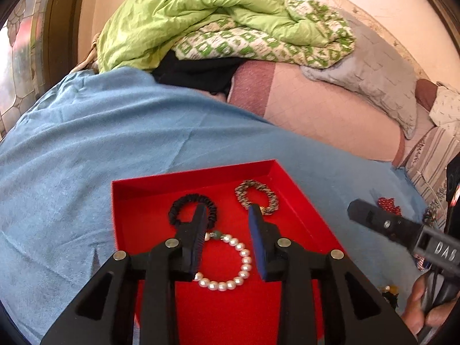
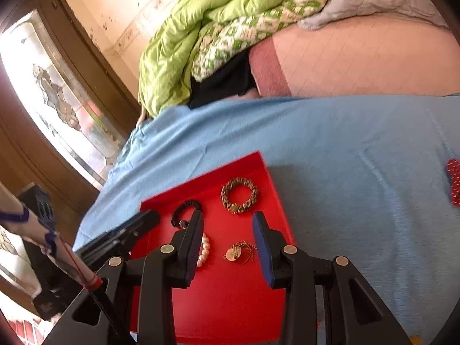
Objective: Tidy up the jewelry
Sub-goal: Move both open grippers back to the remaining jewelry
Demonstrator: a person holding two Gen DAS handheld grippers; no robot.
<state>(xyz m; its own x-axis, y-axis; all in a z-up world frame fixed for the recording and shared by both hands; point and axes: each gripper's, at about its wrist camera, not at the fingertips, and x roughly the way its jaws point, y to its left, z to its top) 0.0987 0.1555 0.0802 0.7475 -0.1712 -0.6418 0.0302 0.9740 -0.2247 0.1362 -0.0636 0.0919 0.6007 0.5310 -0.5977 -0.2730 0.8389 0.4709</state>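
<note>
A tray [image 2: 267, 172] sits on a cloth [image 2: 345, 143] spread over a bed, low in the frame. In the tray, a woven bracelet [image 2: 239, 195] lies toward the far right corner, a hair tie [image 2: 185, 211] to its left, a pearl bracelet [image 1: 227, 261] nearer the lower edge, and a pendant [image 2: 238, 253] right of the pearls. A quilt [image 1: 187, 23] is heaped at upper centre, behind the cloth.

A bed [image 1: 330, 109] with a pink quilted cover carries a crumpled green duvet [image 1: 184, 26], a grey pillow [image 1: 373, 69] and a blue cloth [image 1: 115, 132], beneath a stained cream wall [image 2: 115, 8], while daylight glows through a wood-framed stained-glass window [image 2: 54, 97].
</note>
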